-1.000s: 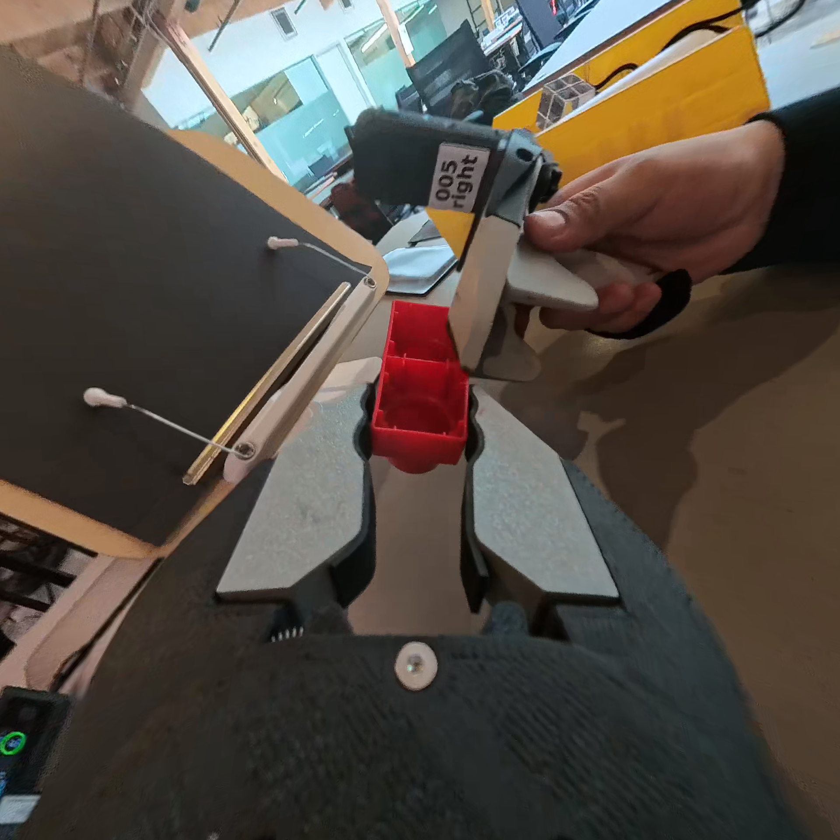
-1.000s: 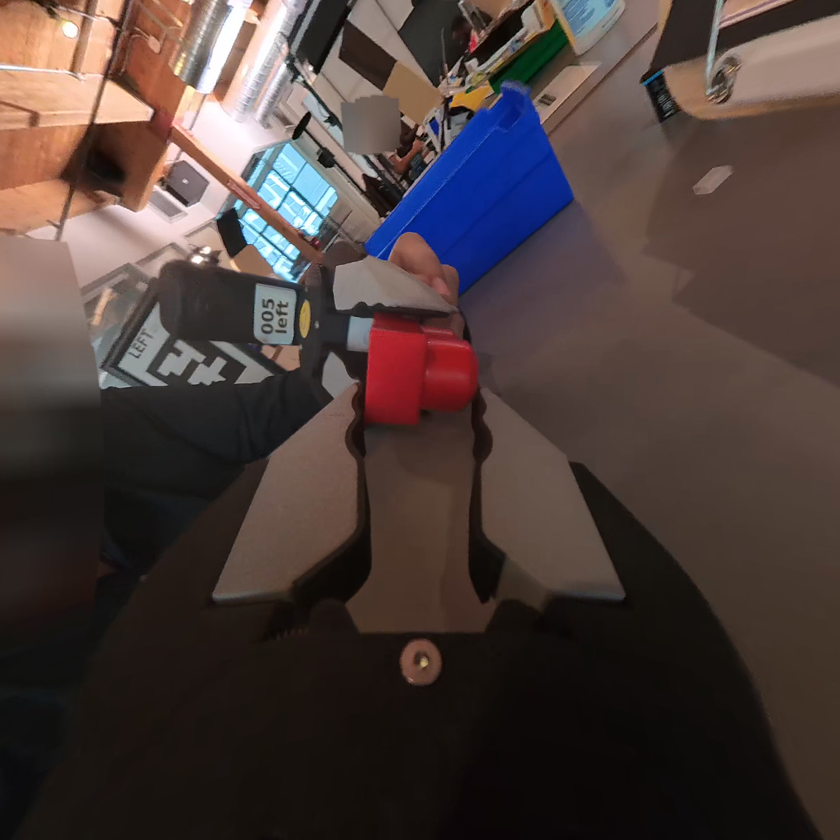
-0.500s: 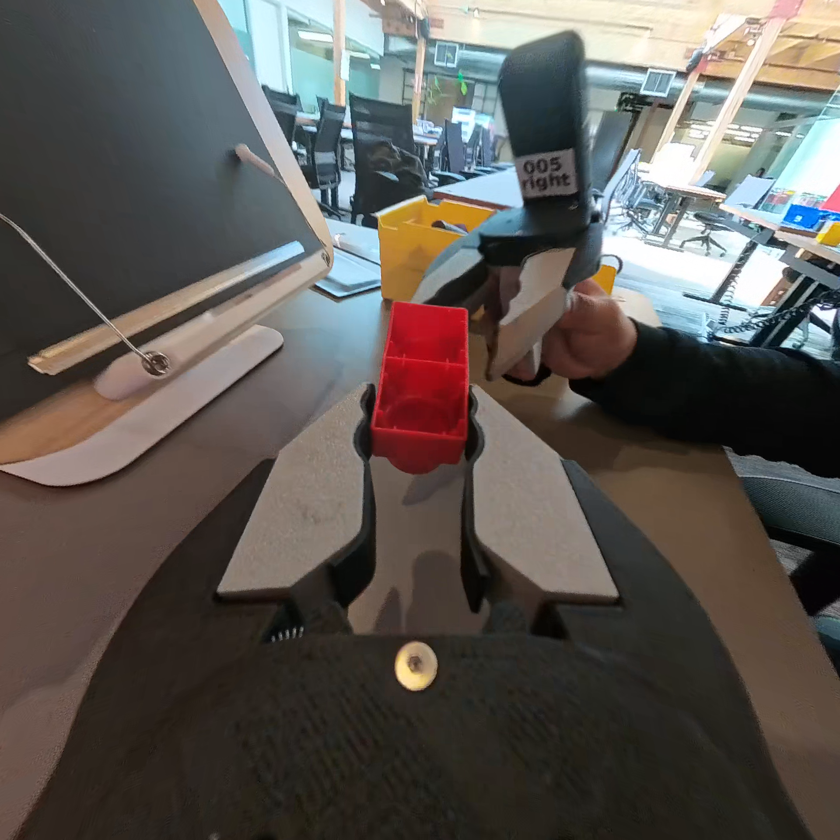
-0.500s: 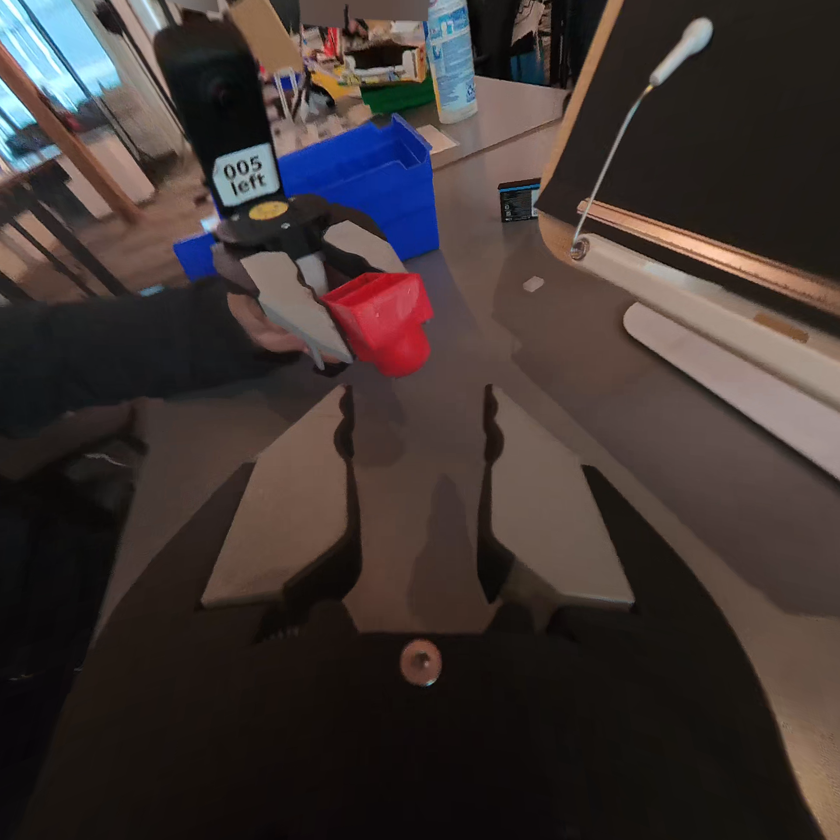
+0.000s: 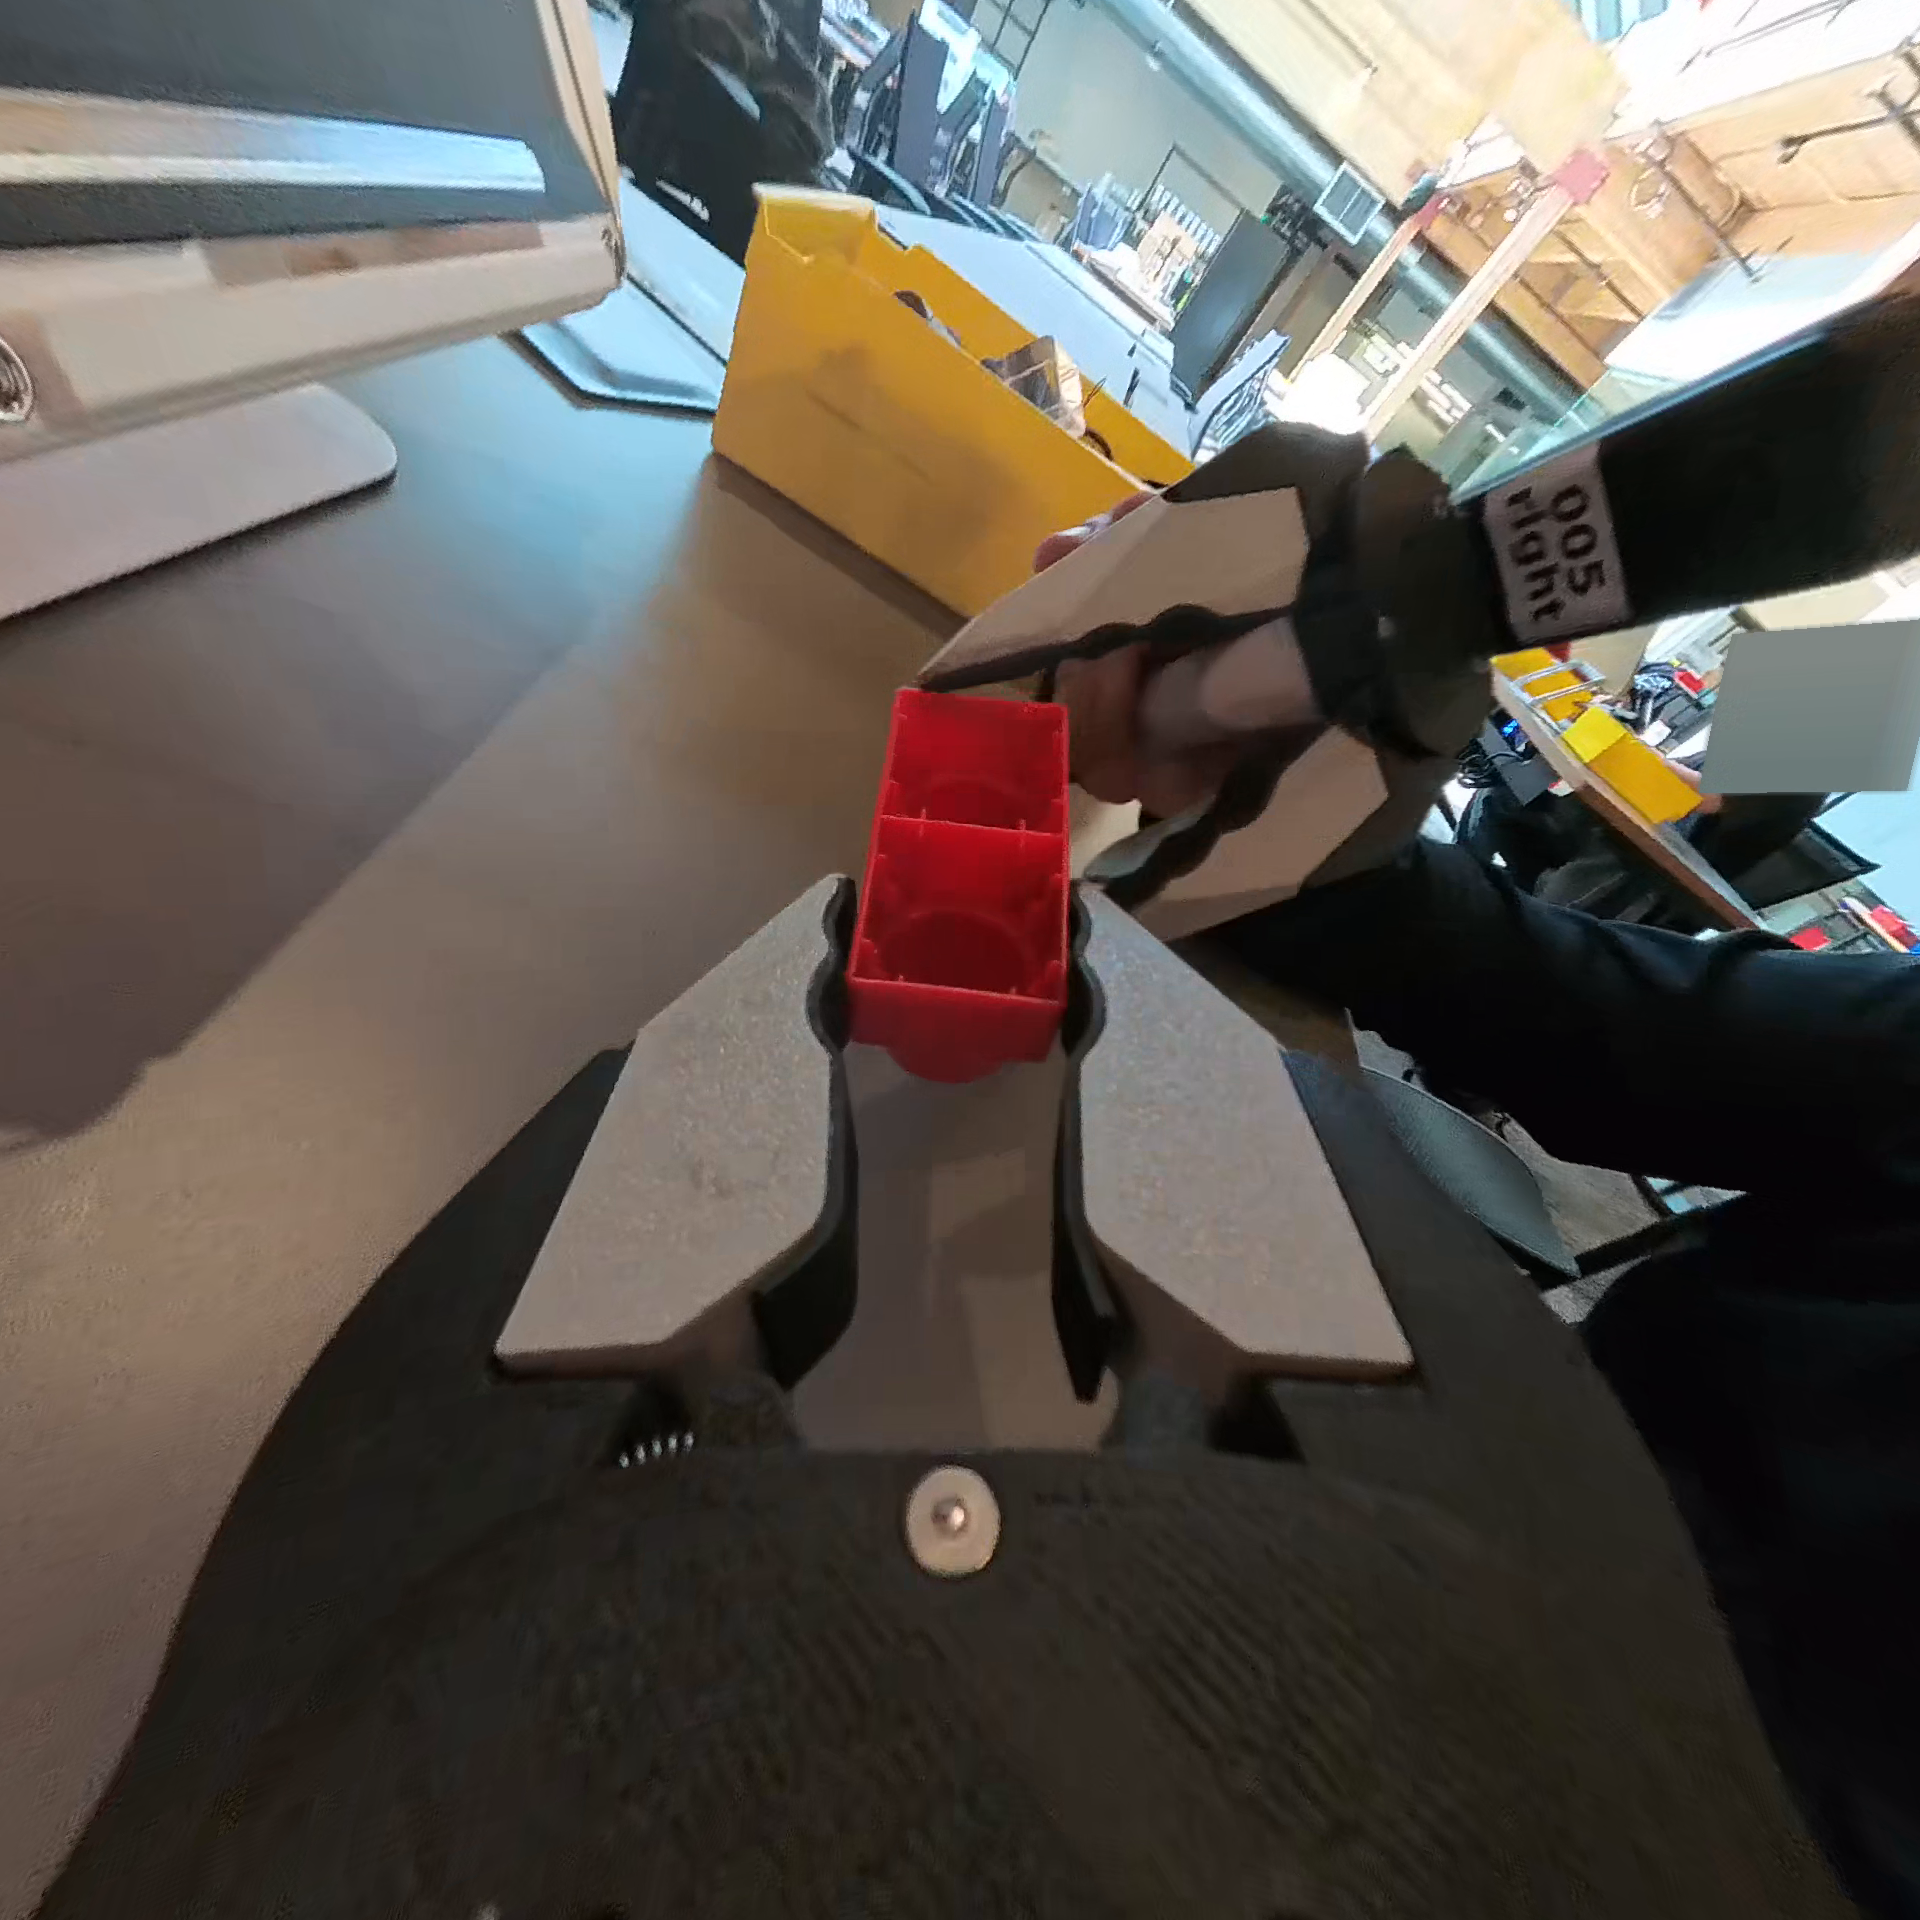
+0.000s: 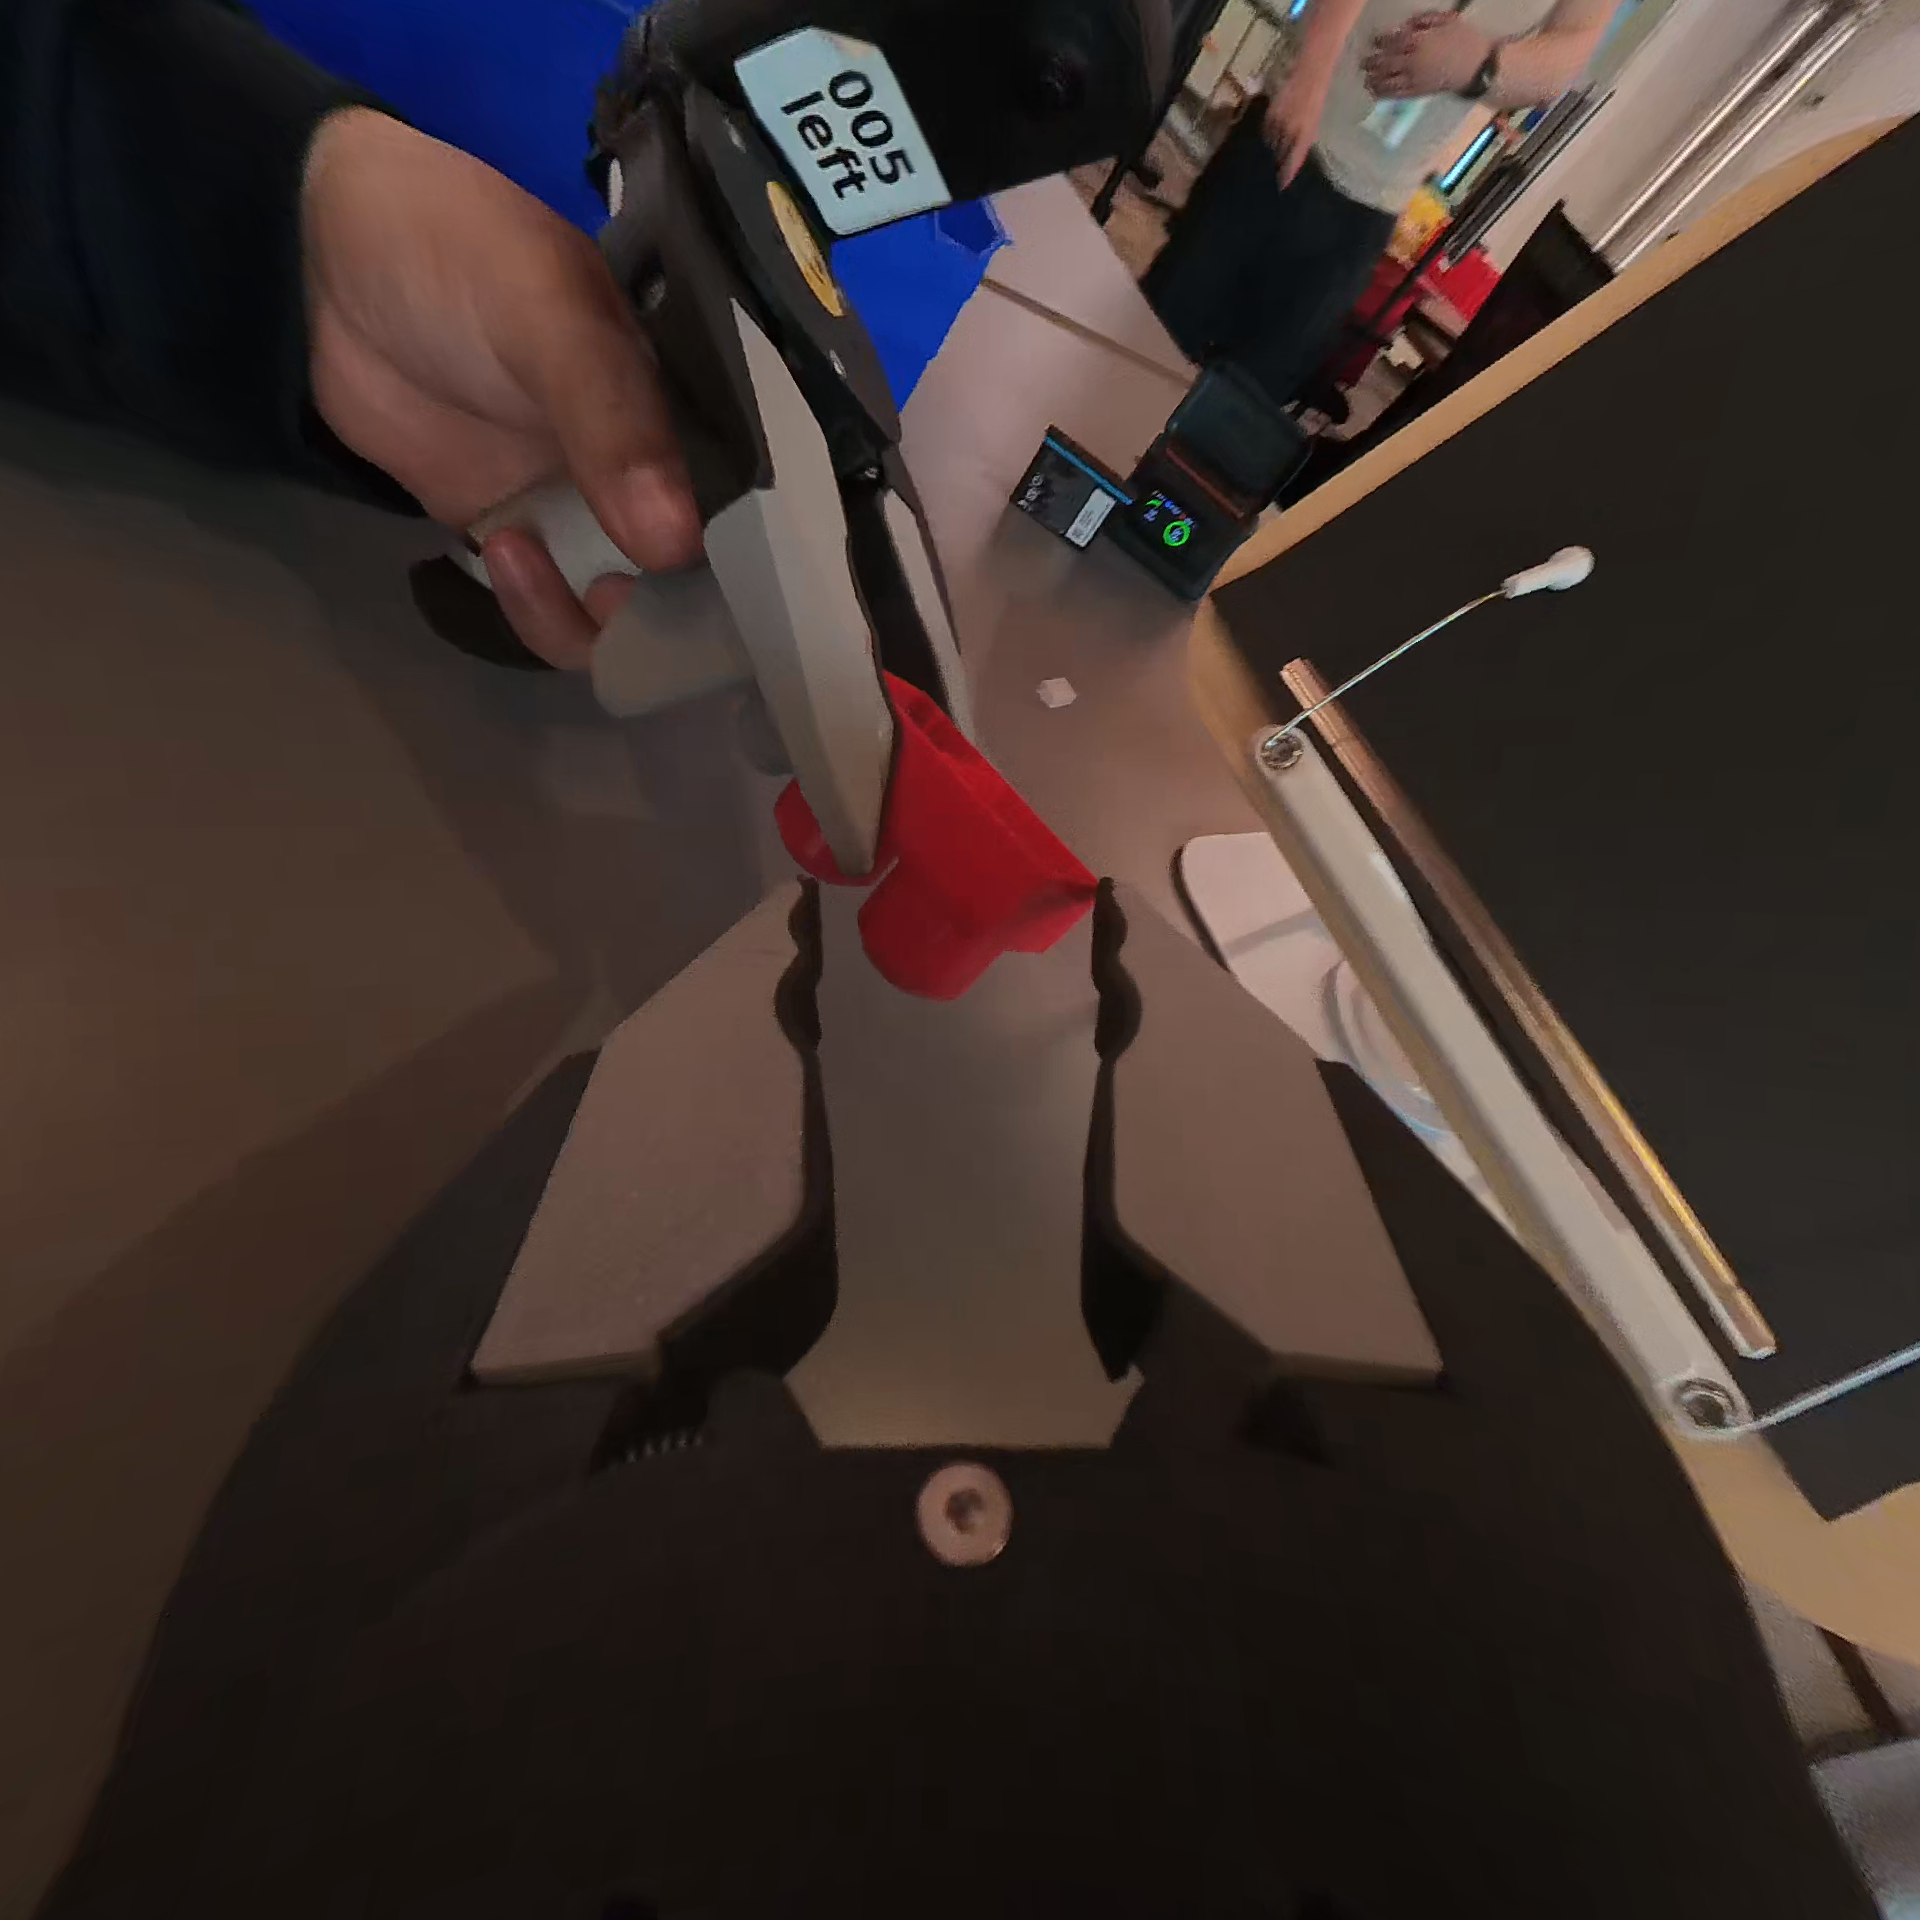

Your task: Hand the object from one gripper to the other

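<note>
Red block point(image 5: 961, 914) hollow underside: left wrist view only.

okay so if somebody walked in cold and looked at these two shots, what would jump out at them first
The bright red block, clamped between the left claw fingers above the brown table. Next, the right claw, open, its tips either side of the block's free end. Behind, a yellow bin and a black tilted board.

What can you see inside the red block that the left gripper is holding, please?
The red block is hollow and empty: a thin wall splits it into two cells, each with a round moulded ring. The left gripper fingers cover its outer sides.
</note>
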Available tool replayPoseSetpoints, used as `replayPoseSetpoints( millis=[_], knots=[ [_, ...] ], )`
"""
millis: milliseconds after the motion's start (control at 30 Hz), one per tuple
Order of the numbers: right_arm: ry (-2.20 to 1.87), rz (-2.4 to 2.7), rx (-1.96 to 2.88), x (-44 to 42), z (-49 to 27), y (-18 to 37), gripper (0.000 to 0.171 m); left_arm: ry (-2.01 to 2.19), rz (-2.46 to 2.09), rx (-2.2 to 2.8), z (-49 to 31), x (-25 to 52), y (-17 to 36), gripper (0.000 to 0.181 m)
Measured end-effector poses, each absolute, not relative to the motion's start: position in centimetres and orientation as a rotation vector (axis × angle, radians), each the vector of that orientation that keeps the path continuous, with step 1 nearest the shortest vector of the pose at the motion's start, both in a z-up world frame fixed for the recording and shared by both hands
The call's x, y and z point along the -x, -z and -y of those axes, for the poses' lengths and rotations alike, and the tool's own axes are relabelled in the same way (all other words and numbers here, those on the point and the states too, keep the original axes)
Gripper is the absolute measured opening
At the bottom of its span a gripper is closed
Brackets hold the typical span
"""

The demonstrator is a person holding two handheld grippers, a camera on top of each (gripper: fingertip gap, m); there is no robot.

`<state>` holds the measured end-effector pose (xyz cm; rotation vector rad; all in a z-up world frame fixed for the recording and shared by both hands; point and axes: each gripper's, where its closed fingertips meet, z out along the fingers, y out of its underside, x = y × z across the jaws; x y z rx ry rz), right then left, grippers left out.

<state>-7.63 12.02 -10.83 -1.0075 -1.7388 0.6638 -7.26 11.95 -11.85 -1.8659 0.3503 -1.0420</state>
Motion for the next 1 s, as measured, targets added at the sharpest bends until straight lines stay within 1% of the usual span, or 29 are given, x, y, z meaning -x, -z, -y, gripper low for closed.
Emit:
replayPoseSetpoints(
  millis=[67,167,233,267,333,500,767,867,933,967,1000],
  knots=[
    [-0.677,1.77,1.008,7.5,-11.8,11.2,0.054,1.065,-0.362,1.878,-11.8,6.9,12.1,0.037],
    [-0.638,1.807,0.951,7.4,-11.3,11.6,0.048,1.107,-0.399,1.91,-11.2,6.0,12.7,0.037],
    [-0.604,1.838,0.926,7.5,-10.8,12.0,0.039,1.098,-0.391,1.93,-11.3,5.9,13.1,0.037],
    [-0.579,1.844,0.921,7.5,-10.9,12.3,0.038,1.088,-0.386,1.939,-11.4,6.0,13.3,0.037],
    [-0.562,1.89,0.936,7.4,-10.7,13.1,0.022,1.065,-0.385,1.934,-11.6,6.3,13.3,0.036],
    [-0.689,1.899,1.064,7.4,-10.8,13.1,0.016,1.051,-0.382,1.893,-11.8,6.4,12.7,0.036],
    [-0.773,1.847,1.128,7.5,-11.4,12.5,0.015,1.024,-0.368,1.829,-12.1,6.9,11.5,0.036],
    [-0.818,1.786,1.214,7.5,-12.7,12.2,0.014,0.969,-0.356,1.78,-12.5,7.7,10.7,0.048],
    [-0.879,1.737,1.297,7.3,-13.8,12.0,0.012,0.895,-0.375,1.778,-12.7,8.0,10.7,0.062],
    [-0.92,1.709,1.345,7.2,-14.3,11.9,0.002,0.834,-0.416,1.787,-12.7,8.1,10.9,0.062],
    [-0.95,1.674,1.393,7.1,-15.0,11.9,0.001,0.761,-0.471,1.795,-12.7,8.0,11.3,0.062]
  ],
)
